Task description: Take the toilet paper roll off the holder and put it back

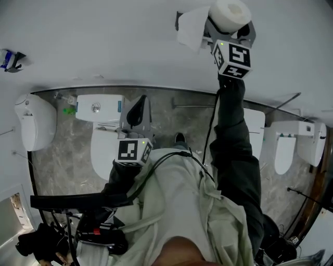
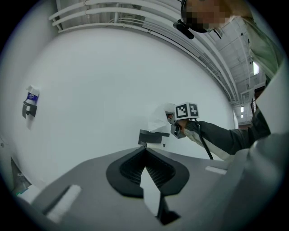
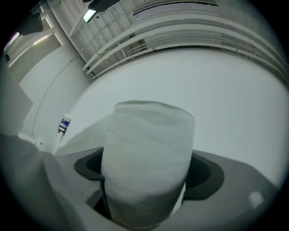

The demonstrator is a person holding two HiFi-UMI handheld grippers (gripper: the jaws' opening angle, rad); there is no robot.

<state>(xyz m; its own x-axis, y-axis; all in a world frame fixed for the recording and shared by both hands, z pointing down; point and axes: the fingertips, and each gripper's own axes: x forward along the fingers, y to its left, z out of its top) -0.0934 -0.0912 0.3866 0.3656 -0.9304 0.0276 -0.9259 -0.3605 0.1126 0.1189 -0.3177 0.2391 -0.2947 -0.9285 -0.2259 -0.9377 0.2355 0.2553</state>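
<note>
My right gripper (image 1: 229, 20) is raised against the white wall and is shut on the white toilet paper roll (image 1: 229, 12), which stands upright between its jaws and fills the right gripper view (image 3: 146, 158). A loose paper tail (image 1: 189, 27) hangs from the roll over the dark wall holder (image 1: 178, 21). In the left gripper view the holder (image 2: 152, 136) shows as a dark bracket just left of the roll, with no roll on it. My left gripper (image 1: 136, 114) hangs low over the toilet, far from the holder, jaws together and holding nothing (image 2: 147, 169).
A white toilet with cistern (image 1: 100, 111) stands below the left gripper. More white fixtures sit at the left (image 1: 35, 122) and right (image 1: 291, 145). A small blue-labelled item (image 1: 9, 60) is fixed to the wall. Dark gear and cables (image 1: 78, 228) lie at bottom left.
</note>
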